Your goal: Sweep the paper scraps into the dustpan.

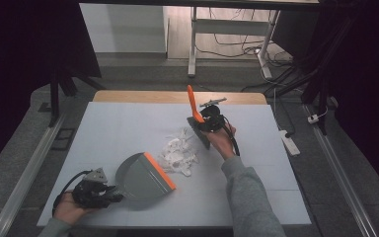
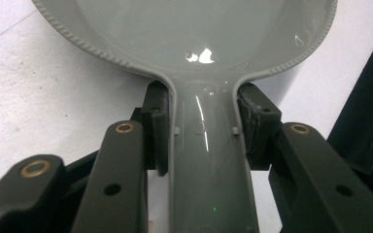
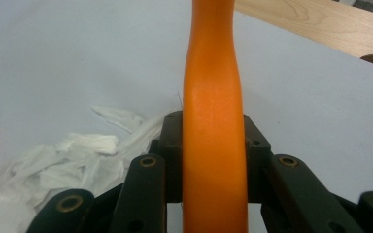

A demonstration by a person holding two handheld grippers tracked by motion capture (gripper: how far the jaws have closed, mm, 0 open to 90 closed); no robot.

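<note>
Dustpan point(image 1: 140, 177) lies flat on the pale table point(image 1: 256, 192), orange lip facing the crumpled white paper point(image 1: 178, 152) just beside it; my left gripper point(image 1: 112, 193) is clamped on its grey handle. My right gripper point(image 1: 203, 123) grasps the orange brush handle point(image 1: 191, 101), brush head at the paper's far side.

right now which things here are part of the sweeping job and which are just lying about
In the job:
- dustpan, held by the left tool
- brush, held by the right tool
- white scraps

Lying about:
- power strip on the floor
- cables by the desk
</note>
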